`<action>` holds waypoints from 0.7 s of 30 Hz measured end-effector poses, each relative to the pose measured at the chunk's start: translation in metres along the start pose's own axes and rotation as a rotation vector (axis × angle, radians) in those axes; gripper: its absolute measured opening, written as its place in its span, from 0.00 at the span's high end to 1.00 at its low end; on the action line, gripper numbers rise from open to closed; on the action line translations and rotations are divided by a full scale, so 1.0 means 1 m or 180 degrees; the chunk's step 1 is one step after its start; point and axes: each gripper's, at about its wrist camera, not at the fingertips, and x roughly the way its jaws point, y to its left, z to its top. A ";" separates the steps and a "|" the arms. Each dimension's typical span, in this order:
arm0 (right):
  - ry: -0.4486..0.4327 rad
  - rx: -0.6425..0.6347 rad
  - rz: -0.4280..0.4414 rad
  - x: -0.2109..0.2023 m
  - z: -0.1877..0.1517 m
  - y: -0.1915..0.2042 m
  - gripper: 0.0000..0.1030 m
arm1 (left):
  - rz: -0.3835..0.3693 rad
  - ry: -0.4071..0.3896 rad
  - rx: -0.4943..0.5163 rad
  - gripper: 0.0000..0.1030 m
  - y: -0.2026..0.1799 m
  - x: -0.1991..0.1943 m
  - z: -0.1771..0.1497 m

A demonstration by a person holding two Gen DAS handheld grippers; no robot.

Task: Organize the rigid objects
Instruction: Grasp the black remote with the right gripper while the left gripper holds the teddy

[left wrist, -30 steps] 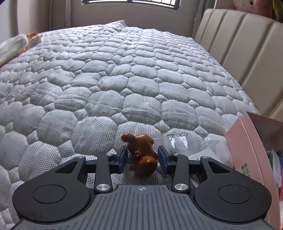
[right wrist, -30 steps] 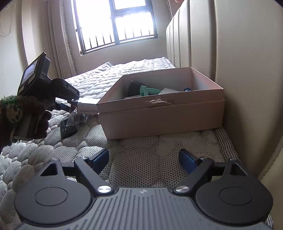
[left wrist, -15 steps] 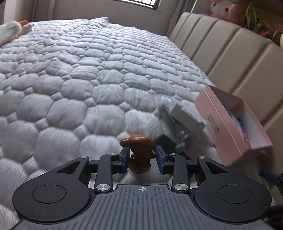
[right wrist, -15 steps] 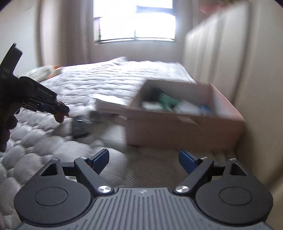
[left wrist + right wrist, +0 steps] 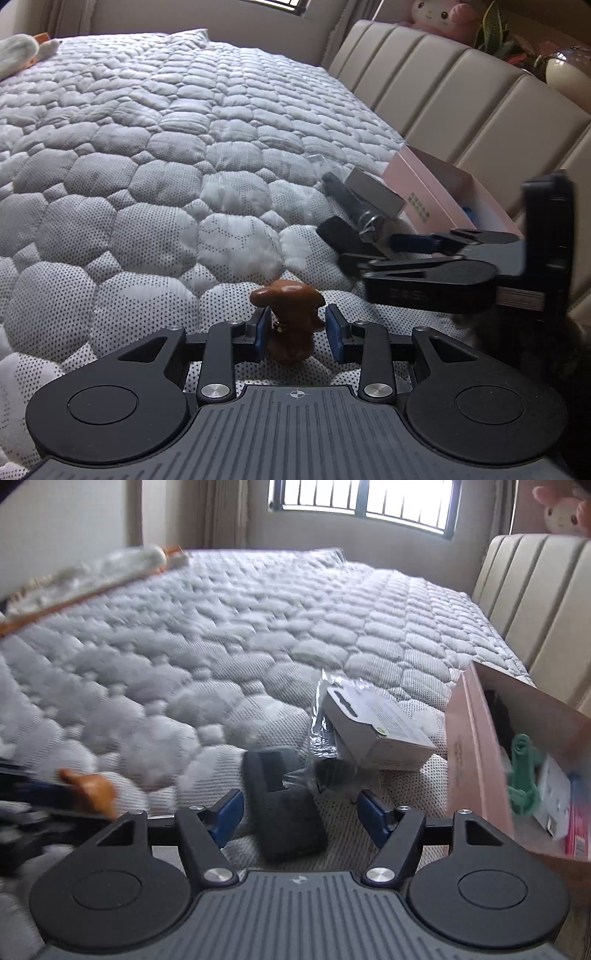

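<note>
Left wrist view, lower centre: left gripper (image 5: 295,330) clamped on a brown dog figurine (image 5: 291,325), blue pads pressed to its flanks, above the quilted mattress (image 5: 147,177). Further up at right, seen side-on: right gripper (image 5: 373,253), fingers pointing left toward a dark flat object (image 5: 334,232). Beyond, a grey carton (image 5: 376,194) against the pink box (image 5: 428,195), beige headboard (image 5: 461,96) at upper right, pink plush (image 5: 439,14) on top.

Right wrist view, lower centre: right gripper (image 5: 299,814) half wide, jaws closing, the dark flat object (image 5: 284,805) lying between them with no pad pressing on it. Just behind, crinkled clear plastic (image 5: 321,731) and the grey carton (image 5: 376,727). Shown only here: inside of the pink box (image 5: 476,753) at right, holding a green plastic piece (image 5: 521,779) and small packets. Lower left, blurred: the figurine (image 5: 92,788) in the other gripper. Far top: barred window (image 5: 365,506).
</note>
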 end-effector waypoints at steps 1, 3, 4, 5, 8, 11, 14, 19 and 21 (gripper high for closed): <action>0.0067 -0.0007 0.0007 0.007 0.000 0.001 0.33 | -0.0019 0.0000 -0.0005 0.66 0.000 0.000 0.000; 0.0090 0.0014 0.0016 0.013 -0.001 0.000 0.33 | -0.0050 0.0006 -0.0005 0.66 -0.001 0.000 -0.002; 0.0083 0.0020 0.0022 0.011 -0.001 0.000 0.37 | -0.0057 0.0007 -0.0002 0.66 -0.002 0.000 -0.003; 0.0080 0.0016 0.0037 0.009 -0.002 -0.001 0.51 | -0.0067 0.0011 0.0001 0.66 -0.003 0.000 -0.003; 0.0102 -0.0001 0.0169 -0.005 -0.003 -0.001 0.62 | -0.0111 0.0031 0.0001 0.66 -0.008 0.000 -0.005; 0.0024 -0.0046 0.0200 -0.031 -0.012 0.001 0.62 | -0.0164 0.0046 0.0001 0.66 -0.018 -0.003 -0.010; -0.0057 0.0020 0.0172 -0.066 -0.033 -0.007 0.63 | -0.0288 0.0062 0.0018 0.66 -0.036 -0.004 -0.018; -0.0217 0.0202 -0.0223 -0.118 -0.084 -0.033 0.62 | -0.0565 0.0125 0.0195 0.65 -0.087 -0.001 -0.034; -0.0235 0.0311 -0.0399 -0.132 -0.102 -0.046 0.63 | -0.0646 0.0137 0.0317 0.65 -0.108 0.001 -0.041</action>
